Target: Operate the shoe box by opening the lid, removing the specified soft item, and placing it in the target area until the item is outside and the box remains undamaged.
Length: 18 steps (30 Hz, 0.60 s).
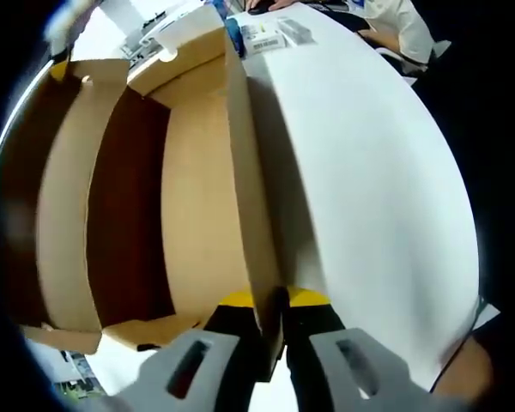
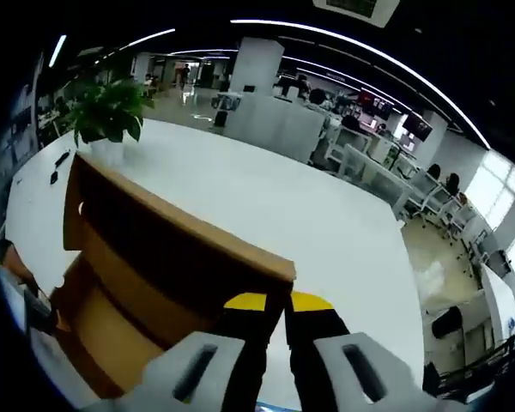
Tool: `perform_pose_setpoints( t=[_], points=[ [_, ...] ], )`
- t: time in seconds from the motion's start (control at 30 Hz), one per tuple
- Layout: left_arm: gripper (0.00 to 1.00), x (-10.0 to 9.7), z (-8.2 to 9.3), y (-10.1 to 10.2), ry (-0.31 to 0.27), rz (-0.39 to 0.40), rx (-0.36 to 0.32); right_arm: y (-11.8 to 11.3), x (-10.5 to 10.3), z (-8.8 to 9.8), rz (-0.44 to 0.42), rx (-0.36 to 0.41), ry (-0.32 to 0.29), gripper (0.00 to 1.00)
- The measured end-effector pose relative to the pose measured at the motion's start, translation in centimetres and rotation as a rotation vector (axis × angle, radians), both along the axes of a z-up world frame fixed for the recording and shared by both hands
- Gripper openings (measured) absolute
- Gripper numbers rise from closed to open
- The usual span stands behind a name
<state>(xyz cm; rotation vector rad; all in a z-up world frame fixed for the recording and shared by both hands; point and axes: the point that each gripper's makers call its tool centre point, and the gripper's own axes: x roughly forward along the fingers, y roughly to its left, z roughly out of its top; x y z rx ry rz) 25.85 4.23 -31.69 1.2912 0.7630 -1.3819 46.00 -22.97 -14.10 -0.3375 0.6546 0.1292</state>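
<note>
White table [image 1: 369,172] under open shoe box [image 1: 197,172], frame centre-left. My left gripper [image 1: 270,322] low centre, jaws nearly closed, pinching box wall. My right gripper [image 2: 270,313] bottom centre, jaws clamped on box [image 2: 154,249] edge. Potted plant [image 2: 107,112] upper left.

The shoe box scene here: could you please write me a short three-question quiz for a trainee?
1. True or false: the left gripper is shut on a wall of the shoe box.
2. In the right gripper view, what stands on the white table beyond the box? A) potted plant B) kettle C) lamp
3. Fill in: the right gripper is clamped on the box's ____.

Key: 1 true; 2 A, the potted plant; 3 lid, on its edge.
</note>
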Motion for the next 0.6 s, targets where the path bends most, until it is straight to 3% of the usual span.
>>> perform_pose_setpoints(
  t=[0.17,0.33,0.37,0.6],
  points=[
    [0.07,0.1,0.0,0.0,0.000,0.000,0.002,0.1,-0.7,0.3,-0.006,-0.011,-0.032,0.05],
    [0.07,0.1,0.0,0.0,-0.002,-0.002,0.000,0.1,-1.2,0.7,-0.003,-0.001,-0.086,0.04],
    [0.07,0.1,0.0,0.0,-0.002,-0.002,-0.001,0.0,-1.6,1.0,0.001,0.022,-0.132,0.04],
    [0.07,0.1,0.0,0.0,0.002,0.000,-0.001,0.2,-2.4,1.3,0.014,0.035,-0.186,0.04]
  ],
)
